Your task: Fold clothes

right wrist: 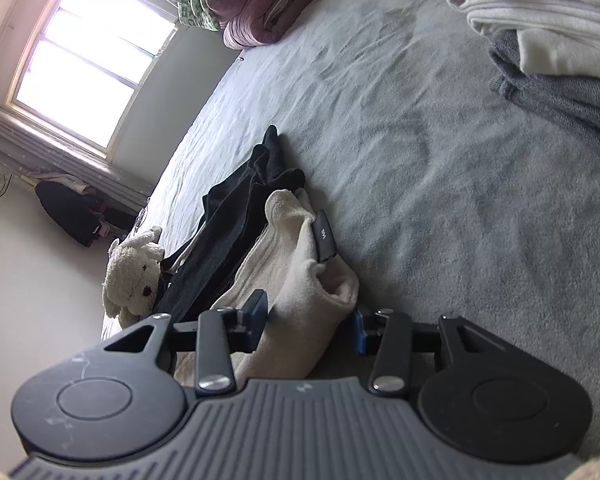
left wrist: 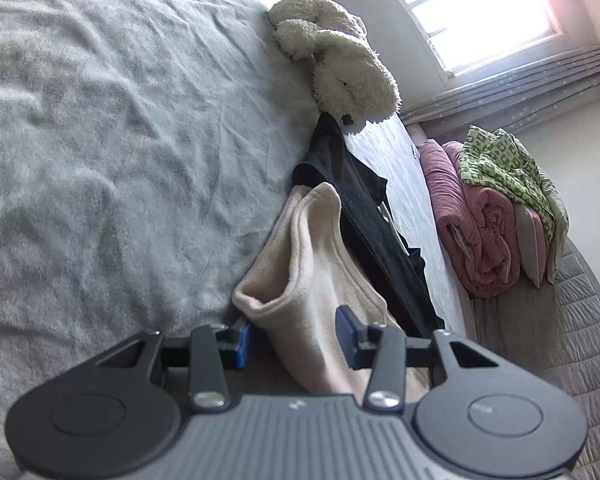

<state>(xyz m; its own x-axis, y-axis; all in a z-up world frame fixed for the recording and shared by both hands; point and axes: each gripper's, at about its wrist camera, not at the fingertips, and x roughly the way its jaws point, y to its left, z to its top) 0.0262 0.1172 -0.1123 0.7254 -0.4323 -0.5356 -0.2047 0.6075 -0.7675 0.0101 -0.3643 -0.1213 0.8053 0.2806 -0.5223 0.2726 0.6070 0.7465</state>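
Left tool (left wrist: 294,340) and right tool (right wrist: 312,328) both sit wide open, each straddling the cream fleece garment (left wrist: 312,264) without clamping it. Garment lies bunched on the grey bed (left wrist: 100,140), black garment (left wrist: 364,208) touching it at 1 o'clock. Looks light, soft and floppy, fairly thick; I'd pinch a doubled hem edge.
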